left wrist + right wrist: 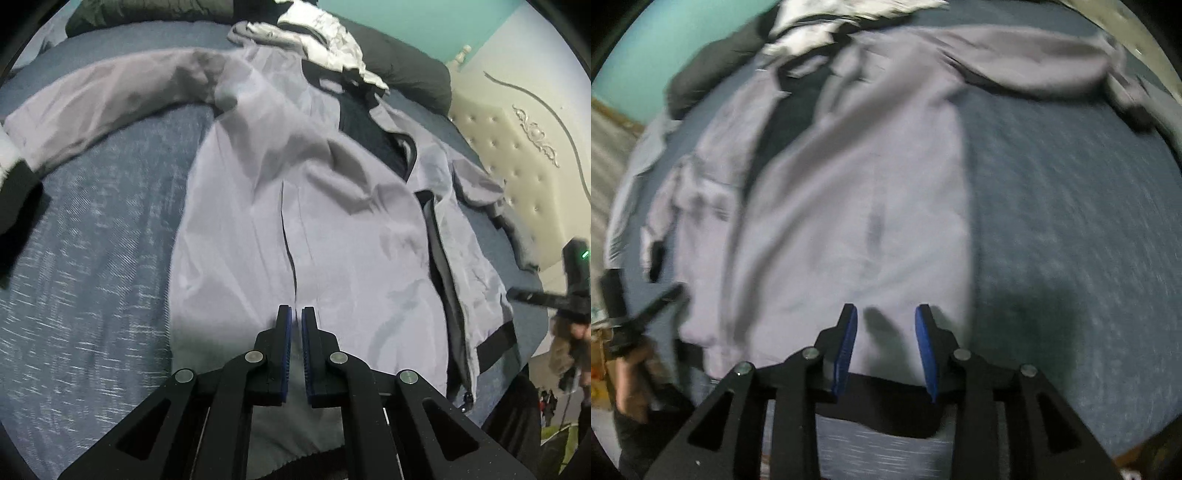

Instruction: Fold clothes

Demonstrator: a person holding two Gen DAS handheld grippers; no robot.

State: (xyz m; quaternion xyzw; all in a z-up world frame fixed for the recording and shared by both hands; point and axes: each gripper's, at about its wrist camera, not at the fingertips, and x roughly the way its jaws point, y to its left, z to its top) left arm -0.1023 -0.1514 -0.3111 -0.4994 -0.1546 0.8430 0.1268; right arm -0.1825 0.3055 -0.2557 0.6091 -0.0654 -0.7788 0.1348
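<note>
Nearest to the left wrist camera is the left gripper (296, 314), black with blue pads. Its two fingers stand almost together, with only a thin slit between the pads, and nothing is caught in this slit. It hangs above the lower part of a pale grey jacket (314, 206), close to the hem.

The jacket lies flat and spread on a bed with a blue-grey cover (92, 258). The front faces up and is partly open, so a dark lining shows along the opening. One sleeve (110, 96) stretches away over the cover to the left side of this view and ends in a black cuff. The collar end points away from the camera, toward a heap of dark and white clothing (332, 40) at the far edge of the bed. Beside the bed, on the right, stands a cream padded headboard (517, 147).

In the right wrist view the picture is blurred. The right gripper (885, 312) has its fingers clearly apart and holds nothing. It is over the hem of the same jacket, where a black band (886, 406) runs along the bottom edge. I cannot tell if the pads touch the cloth. At the left edge of this view a hand (631, 387) holds the other gripper.
</note>
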